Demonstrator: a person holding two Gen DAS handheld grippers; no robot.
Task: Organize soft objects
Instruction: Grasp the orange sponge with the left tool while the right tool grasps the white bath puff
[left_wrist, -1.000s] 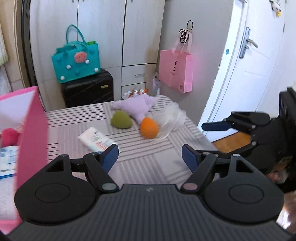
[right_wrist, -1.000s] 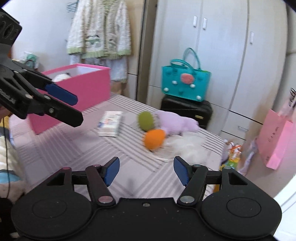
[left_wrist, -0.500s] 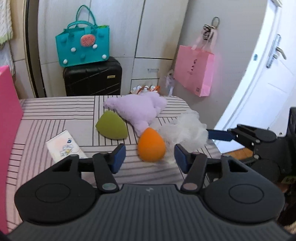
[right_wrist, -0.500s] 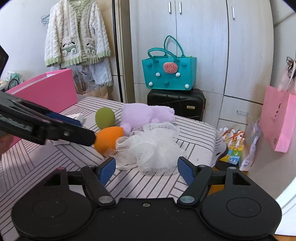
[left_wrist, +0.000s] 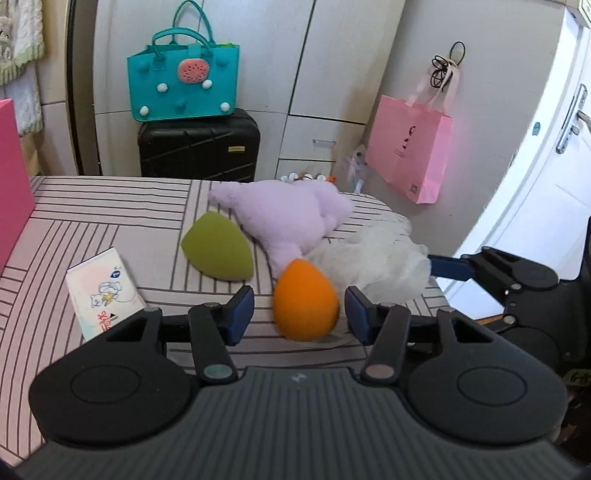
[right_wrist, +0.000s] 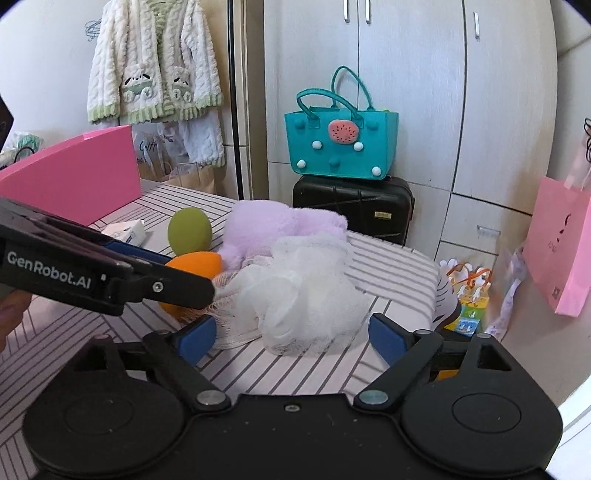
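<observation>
Your left gripper (left_wrist: 300, 314): jaws closing around orange sponge (left_wrist: 306, 300), pads not yet pressing, small gaps either side. Your right gripper (right_wrist: 291, 336): jaws opening wide, white mesh puff (right_wrist: 295, 284) between them, untouched. Sponge lies on striped table (left_wrist: 92, 229), touching puff. Green sponge (left_wrist: 218, 245) and purple plush (left_wrist: 288, 214) just behind. Tissue pack (left_wrist: 105, 291) to left, pink box (right_wrist: 77, 173) at far edge.

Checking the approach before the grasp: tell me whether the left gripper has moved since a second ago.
Yes. The left gripper has closed in on the orange sponge, which now sits between its closing jaws; the pink box has slid to the frame's left edge.
</observation>
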